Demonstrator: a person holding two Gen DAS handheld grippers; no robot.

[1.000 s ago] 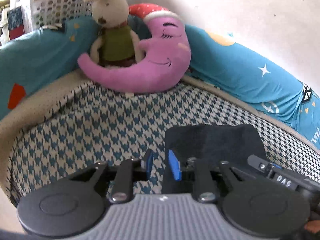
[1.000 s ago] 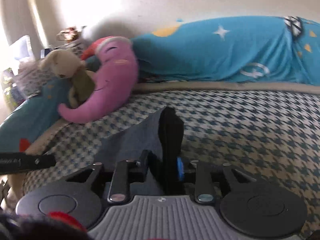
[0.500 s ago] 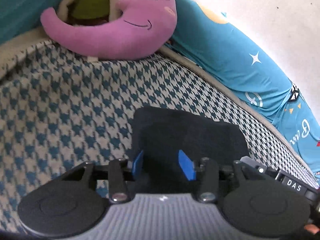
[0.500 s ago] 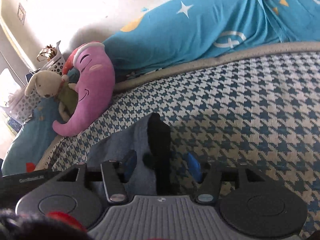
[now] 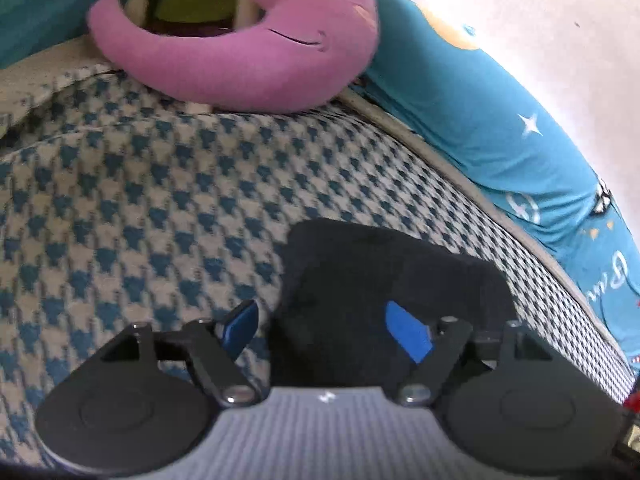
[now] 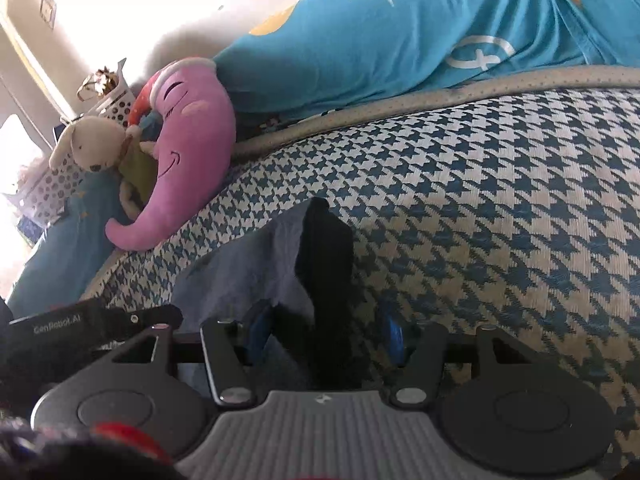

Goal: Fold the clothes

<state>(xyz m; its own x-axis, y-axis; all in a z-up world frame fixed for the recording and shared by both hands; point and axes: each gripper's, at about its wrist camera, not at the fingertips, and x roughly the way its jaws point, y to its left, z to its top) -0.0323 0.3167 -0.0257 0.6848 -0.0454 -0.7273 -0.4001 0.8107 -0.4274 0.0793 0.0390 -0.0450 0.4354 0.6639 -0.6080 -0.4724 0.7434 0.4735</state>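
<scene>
Houndstooth bed cover (image 5: 132,208) in blue and cream, filling most of both views, edged by beige piping (image 6: 400,106) along the far side. Beyond the piping, teal bedding (image 6: 400,28) printed with stars, pressed against a pale wall (image 5: 520,20).

Dark folded garment (image 5: 384,280) lying on the cover, well short of the piping, with bare houndstooth open all round: wide room on the side away from the purple moon cushion (image 5: 248,64), a narrower strip toward the cushion. From the right wrist view, same garment (image 6: 324,248) showing a grey-blue face and a black edge standing up as a ridge.

Left tongs (image 5: 328,332) spread wide over the near edge of the garment, one blue pad (image 5: 240,326) above bare cover just beside the cloth's side edge, the other blue pad (image 5: 408,332) over the cloth; nothing pinched. Right tongs (image 6: 324,334) likewise spread, the black ridge rising between the pads, contact with either pad impossible to tell. Dark body of the left tool (image 6: 88,324) just beside the right tongs, on the cushion side.

Moon cushion propped at the bed's corner, cradling a beige plush rabbit (image 6: 90,144) in a green top. Behind the rabbit, white perforated basket (image 6: 48,184), contents blurred.
</scene>
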